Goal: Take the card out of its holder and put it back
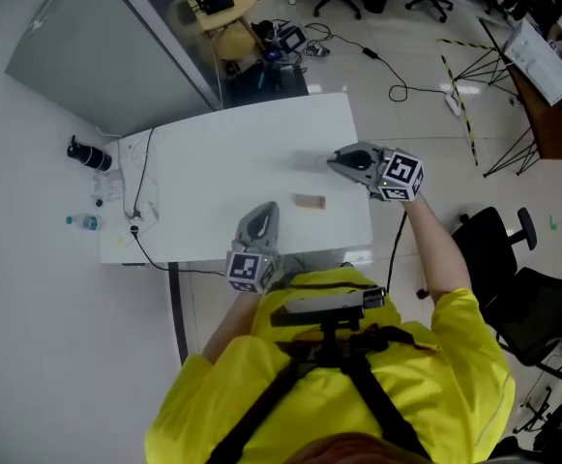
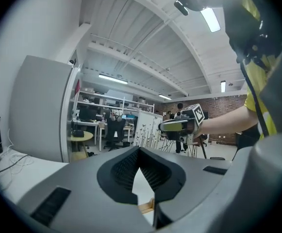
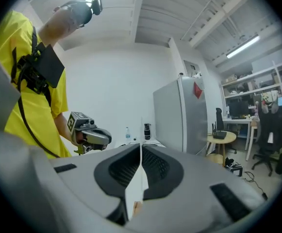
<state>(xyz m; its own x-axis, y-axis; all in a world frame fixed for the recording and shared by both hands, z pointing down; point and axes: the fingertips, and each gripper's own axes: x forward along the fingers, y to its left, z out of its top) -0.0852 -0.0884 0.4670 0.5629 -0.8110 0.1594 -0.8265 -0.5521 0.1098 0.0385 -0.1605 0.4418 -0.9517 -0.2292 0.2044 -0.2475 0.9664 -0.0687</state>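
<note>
Yellow shirt (image 1: pixel 358 394) fills the near edge. At left, the left gripper (image 1: pixel 265 211), jaws together on nothing, hangs over the table's (image 1: pixel 213 162) near edge. Just right, the wooden holder (image 1: pixel 309 201) lies unsteadied. The right gripper (image 1: pixel 336 159) pinches the thin card (image 3: pixel 141 166) clear of it; reinserting one-handed may shove the holder or bend the card.

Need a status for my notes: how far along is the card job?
Done: the card is out, pinched edge-on in the right hand-held gripper. In hand: it is held above the white table, apart from the wooden holder. Left: sliding it back in. The left hand-held gripper is closed and empty.
</note>
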